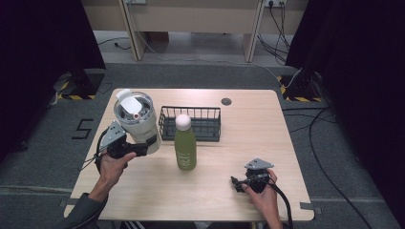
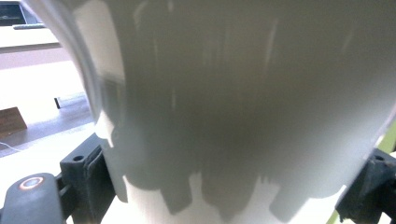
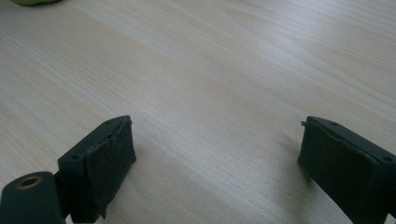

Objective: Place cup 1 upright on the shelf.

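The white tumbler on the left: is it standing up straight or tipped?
Tipped. In the high view the white tumbler leans, lid toward the camera, clamped in the left gripper.

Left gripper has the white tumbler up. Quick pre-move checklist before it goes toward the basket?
1. Grip: left gripper jaws clamp the tumbler low on its wall, one on each side in the left gripper view: ok.
2. Tumbler upright, lid on: ok.
3. Tumbler off the table: cannot tell.
4. Basket free inside: ok.
5. Green bottle stands close beside the tumbler, in front of the basket; path tight: not ok.
6. Right gripper open, holding nothing, low over the table, away from the path: ok.
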Motion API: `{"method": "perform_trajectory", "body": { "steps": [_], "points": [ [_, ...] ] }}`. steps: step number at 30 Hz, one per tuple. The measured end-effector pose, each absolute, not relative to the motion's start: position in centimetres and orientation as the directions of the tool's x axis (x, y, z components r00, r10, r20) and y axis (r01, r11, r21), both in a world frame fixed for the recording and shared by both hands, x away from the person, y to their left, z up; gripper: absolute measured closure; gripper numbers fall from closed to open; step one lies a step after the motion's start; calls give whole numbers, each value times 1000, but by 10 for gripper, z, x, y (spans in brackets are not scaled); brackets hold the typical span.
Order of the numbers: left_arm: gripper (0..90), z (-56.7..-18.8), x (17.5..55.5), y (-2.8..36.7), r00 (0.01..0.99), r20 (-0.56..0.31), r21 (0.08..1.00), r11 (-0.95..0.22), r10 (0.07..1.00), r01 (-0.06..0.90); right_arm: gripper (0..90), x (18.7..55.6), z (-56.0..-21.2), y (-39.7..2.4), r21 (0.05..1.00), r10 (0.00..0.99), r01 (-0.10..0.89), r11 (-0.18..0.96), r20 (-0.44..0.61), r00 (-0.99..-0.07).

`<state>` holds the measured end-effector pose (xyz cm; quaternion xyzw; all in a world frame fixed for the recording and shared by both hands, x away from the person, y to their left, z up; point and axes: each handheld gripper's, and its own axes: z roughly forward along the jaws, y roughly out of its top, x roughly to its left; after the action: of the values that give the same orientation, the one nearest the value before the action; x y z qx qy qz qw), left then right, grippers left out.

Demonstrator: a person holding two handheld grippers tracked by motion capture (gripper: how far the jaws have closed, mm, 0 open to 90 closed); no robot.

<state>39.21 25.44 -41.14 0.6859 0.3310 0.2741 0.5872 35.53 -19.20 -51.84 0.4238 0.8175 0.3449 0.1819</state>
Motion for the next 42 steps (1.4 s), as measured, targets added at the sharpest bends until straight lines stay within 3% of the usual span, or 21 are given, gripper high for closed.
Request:
{"method": "perform_trajectory", "body": {
  "steps": [14, 17, 42],
  "points": [
    [111, -393, 419, 249, 635, -44, 985, -71, 772, 155, 106, 355, -518, -192, 718, 818, 567, 403, -5, -575],
    [112, -389, 426, 247, 628, -16, 984, -99, 778, 147, 105, 355, -518, -192, 717, 818, 569, 403, -5, -575],
    [112, -377, 476, 215, 634, -25, 984, -93, 773, 152, 105, 355, -518, -192, 717, 817, 567, 406, -7, -577]
  ]
}}
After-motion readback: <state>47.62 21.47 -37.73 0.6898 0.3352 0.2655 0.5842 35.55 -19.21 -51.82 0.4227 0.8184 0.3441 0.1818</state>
